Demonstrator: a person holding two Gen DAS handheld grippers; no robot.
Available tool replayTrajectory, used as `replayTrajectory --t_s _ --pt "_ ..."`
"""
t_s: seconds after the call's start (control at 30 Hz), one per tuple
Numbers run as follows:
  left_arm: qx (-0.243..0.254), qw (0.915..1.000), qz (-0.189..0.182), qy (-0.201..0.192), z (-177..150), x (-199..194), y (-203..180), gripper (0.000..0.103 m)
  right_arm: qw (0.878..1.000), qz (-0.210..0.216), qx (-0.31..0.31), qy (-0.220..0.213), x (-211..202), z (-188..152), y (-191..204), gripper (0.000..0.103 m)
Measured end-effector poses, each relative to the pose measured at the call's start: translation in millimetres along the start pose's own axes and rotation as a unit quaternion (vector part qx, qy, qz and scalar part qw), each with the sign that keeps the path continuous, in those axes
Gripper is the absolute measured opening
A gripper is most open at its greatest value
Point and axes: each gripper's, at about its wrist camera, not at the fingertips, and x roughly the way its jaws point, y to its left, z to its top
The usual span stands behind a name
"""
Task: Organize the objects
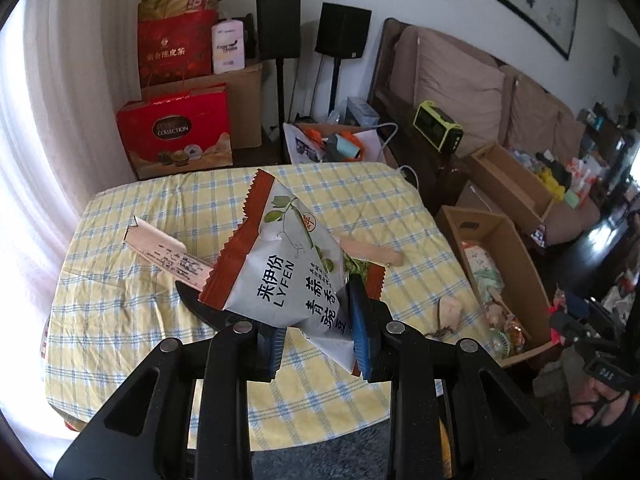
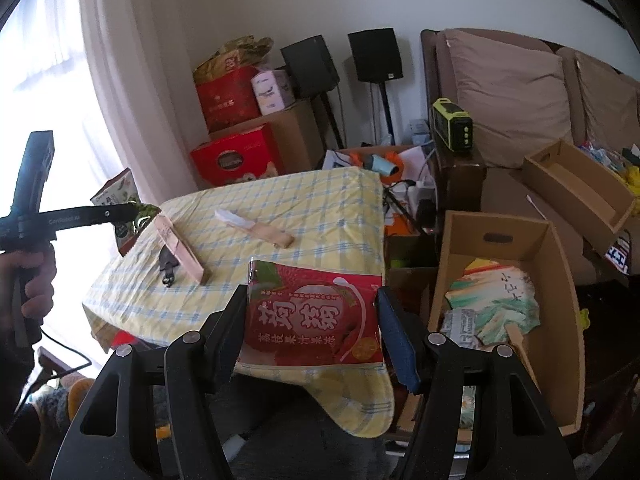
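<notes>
- Our left gripper (image 1: 316, 340) pinches a grey and rust-red snack bag (image 1: 280, 264) by its lower corner. The bag stands up from the jaws, lifted clear of the table (image 1: 132, 312), we judge so that it can be carried off without dragging on the cloth.
- Our right gripper (image 2: 310, 336) clamps a red jelly pouch (image 2: 316, 316) flat between its jaws, one side edge against each pad. The pouch lies level and faces us, which keeps it steady in a wide grip.
- The table wears a yellow and blue checked cloth. A pale wooden stick with writing (image 1: 168, 256), a wooden brush (image 2: 256, 230) and a small black clip (image 2: 166, 268) lie apart on it, not yet picked up.
- To the right of the table, on the floor, stands an open cardboard box (image 2: 560, 300). Inside it lie a painted paper fan (image 2: 496, 304) and other small items, so we take it as the likely place for sorted things.
- In the right view the pouch sits near the table corner closest to that box, which suggests it is headed there.
- A hand (image 2: 36, 280) at the left edge of the right view grips the handle of the left gripper, holding its bag over the far side of the table.
</notes>
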Motion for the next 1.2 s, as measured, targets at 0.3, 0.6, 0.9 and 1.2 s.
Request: replayTrajectory --t_s 0.3,0.6,0.9,1.2 --pt "0.014 0.9998 -0.012 -0.001 8.7 8.6 -24.6 0.026 1.0 -0.011 0.015 -0.003 -4.9 2.2 -13.1 0.064" --pt "0.026 0.9994 -0.018 -0.01 20.2 8.3 -37.6 0.026 0.999 -0.025 0.027 -0.012 -13.9 4.8 -29.0 0.064" --pt "0.05 0.9982 -0.03 -0.015 28.9 13.9 -64.0 0.026 0.998 -0.039 0.043 -0.016 -19.3 4.8 -47.3 0.064" --pt "0.069 0.9962 -0.053 -0.011 29.7 26.8 -96.3 0.026 0.996 -0.059 0.063 -0.019 -25.7 2.4 -70.1 0.064"
